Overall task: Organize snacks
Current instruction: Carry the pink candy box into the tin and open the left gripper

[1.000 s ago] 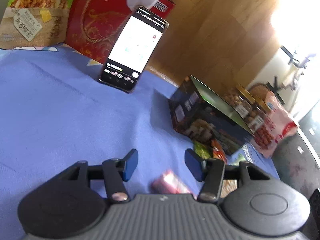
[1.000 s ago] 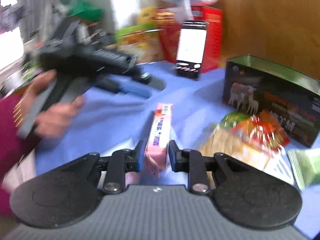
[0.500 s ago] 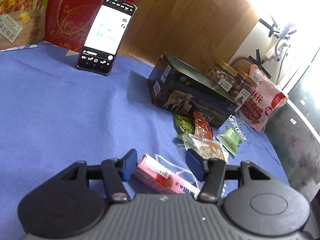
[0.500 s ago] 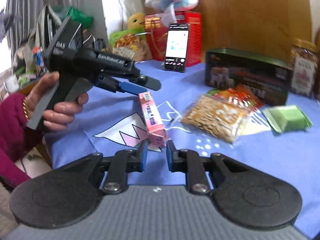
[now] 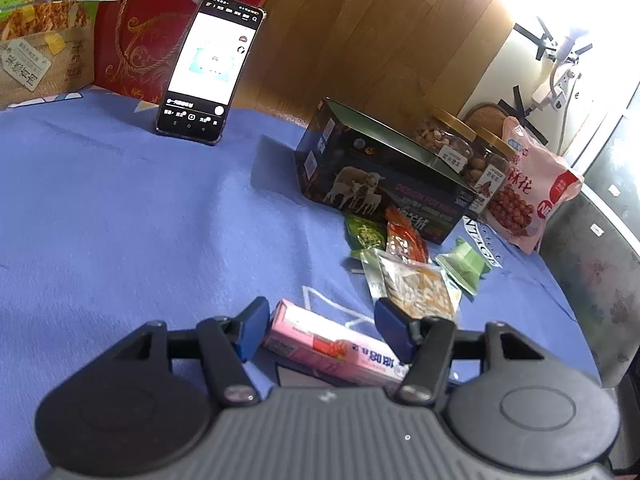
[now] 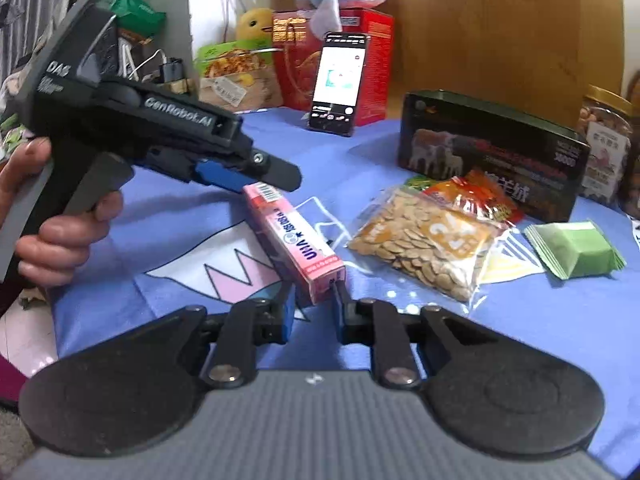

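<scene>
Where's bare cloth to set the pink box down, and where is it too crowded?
Free: the wide blue cloth bordered by the phone, the dark sheep-print box and the left gripper. Crowded: in front of the dark box, where the seed packet, red packet and green packets lie against each other.

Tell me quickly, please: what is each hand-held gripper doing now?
Left hand-held gripper: jaws opening, pink box between them, not pressed.
Right hand-held gripper: jaws closing on the near end of the pink box.
</scene>
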`<state>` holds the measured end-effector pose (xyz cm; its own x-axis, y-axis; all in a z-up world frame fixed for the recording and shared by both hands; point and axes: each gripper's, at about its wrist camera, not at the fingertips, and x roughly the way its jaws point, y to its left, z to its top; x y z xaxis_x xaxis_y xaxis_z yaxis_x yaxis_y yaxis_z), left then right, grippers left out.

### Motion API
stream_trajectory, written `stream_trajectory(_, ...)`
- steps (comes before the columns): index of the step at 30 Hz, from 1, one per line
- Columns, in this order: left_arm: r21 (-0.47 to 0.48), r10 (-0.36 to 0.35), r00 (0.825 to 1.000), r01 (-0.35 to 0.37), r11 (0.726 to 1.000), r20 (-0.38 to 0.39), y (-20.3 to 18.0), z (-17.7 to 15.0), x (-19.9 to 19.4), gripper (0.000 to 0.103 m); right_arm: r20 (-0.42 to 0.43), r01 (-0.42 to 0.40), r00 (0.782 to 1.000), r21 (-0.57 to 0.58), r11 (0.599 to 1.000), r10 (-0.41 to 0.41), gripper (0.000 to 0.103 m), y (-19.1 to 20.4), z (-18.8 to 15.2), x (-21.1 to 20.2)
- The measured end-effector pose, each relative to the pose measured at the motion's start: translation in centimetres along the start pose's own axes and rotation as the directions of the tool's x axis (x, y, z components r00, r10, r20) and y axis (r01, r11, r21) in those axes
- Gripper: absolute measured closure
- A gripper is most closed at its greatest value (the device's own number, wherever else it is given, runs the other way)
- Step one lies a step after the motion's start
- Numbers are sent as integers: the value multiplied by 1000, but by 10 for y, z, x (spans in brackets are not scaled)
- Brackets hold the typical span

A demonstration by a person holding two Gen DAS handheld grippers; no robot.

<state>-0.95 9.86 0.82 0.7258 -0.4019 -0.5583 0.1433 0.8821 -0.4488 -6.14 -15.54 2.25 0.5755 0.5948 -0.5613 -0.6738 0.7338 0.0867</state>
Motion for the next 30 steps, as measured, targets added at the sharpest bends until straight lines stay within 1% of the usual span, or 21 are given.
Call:
stream_trajectory(3,24,-2,1000,1,1000,4,-8,2,1,45,34,40,999,-1,999,-40,86,-4,3,-5)
stream_trajectory(7,63,-47,998,45,997,29,-25,26,5,45,102,89,991,28,996,-92,86,-22,15,-14)
stream_trajectory(10,113,-67,996,60,992,53,-45,51,16,45,161,143,976,40,989,-148,86,-42,32,-18)
stream_trajectory(12,158,-78,994,64,985,82,-60,71,27,45,199,177,962,64,982,-187,85,-61,46,-17)
stream_trajectory(16,186,-92,988,69,980,120,-80,108,54,45,250,226,936,111,968,-248,83,-97,74,-6)
stream_trajectory(19,184,-85,990,63,981,115,-86,129,80,45,254,265,923,125,956,-289,83,-120,87,9)
stream_trajectory(22,171,-81,993,66,983,83,-88,141,110,45,240,303,913,148,941,-331,83,-137,94,23)
stream_trajectory(24,169,-73,996,63,984,55,-88,142,127,45,225,323,907,166,932,-355,83,-147,92,30)
stream_trajectory(25,171,-68,997,60,983,43,-89,141,135,45,217,328,907,174,929,-361,81,-151,90,32)
stream_trajectory(27,166,-60,998,55,985,23,-89,139,147,45,197,341,906,187,921,-375,80,-155,89,37)
stream_trajectory(29,183,-39,999,32,983,37,-90,137,150,46,199,342,904,195,919,-379,78,-156,86,37)
stream_trajectory(30,183,-46,998,40,982,32,-91,136,149,45,206,345,901,198,918,-383,75,-155,84,34)
